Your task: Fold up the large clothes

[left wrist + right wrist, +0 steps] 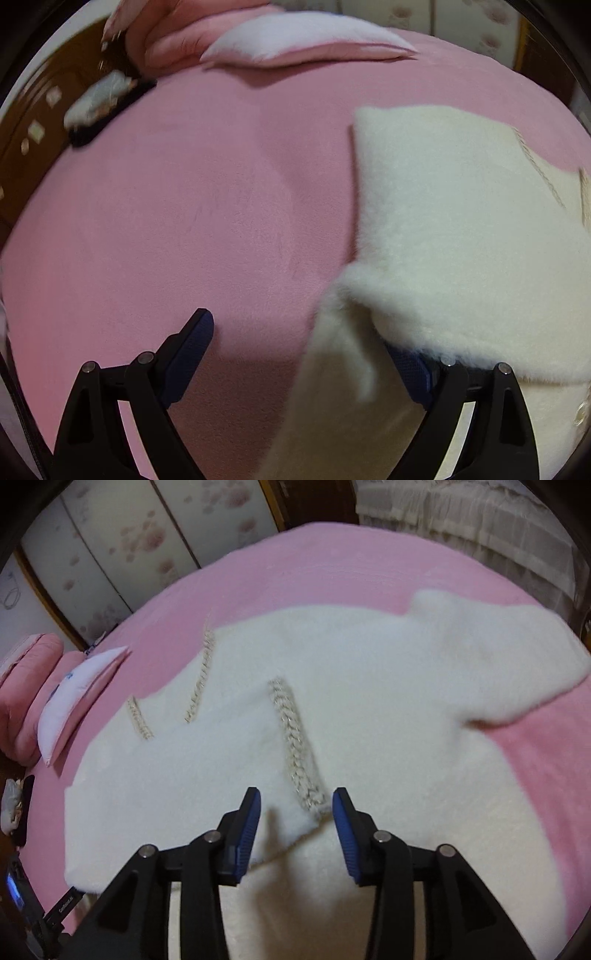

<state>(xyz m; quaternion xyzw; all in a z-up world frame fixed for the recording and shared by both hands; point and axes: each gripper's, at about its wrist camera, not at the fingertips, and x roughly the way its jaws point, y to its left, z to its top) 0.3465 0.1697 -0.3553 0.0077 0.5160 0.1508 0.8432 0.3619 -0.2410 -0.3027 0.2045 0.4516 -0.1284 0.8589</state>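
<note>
**Fluffy cream jacket on the pink bed: folding barely started**

So the garment here is a big fuzzy cream jacket point(332, 709) spread over the pink bedspread point(332, 565). Judging by how it lies, I'd say one fold is partway in at most. In the left wrist view a flap of it point(461, 229) lies doubled over ahead and to the right of the left gripper point(306, 354), with a loose strip hanging down between the fingers. Everything else looks flat and open, so most of the work is left: the sleeve point(498, 657) sticking out ahead-right of the right gripper point(295, 812) isn't tucked in, and the body hasn't been halved.

Grippers: the left one is spread wide, its right finger half buried under the fleece, nothing pinched as far as I can tell. The right one is also spread, hovering right over the near end of the braided trim point(295, 746), which sits between its fingertips. Can't tell if it's touching the fabric.

Orientation: from the right gripper, the jacket's long axis runs roughly from near-left out to far-right, with that sleeve pointing away to the right. The trim strips run away from the gripper, leaning left. Pillows point(81, 686) sit well off to the far left.
</note>
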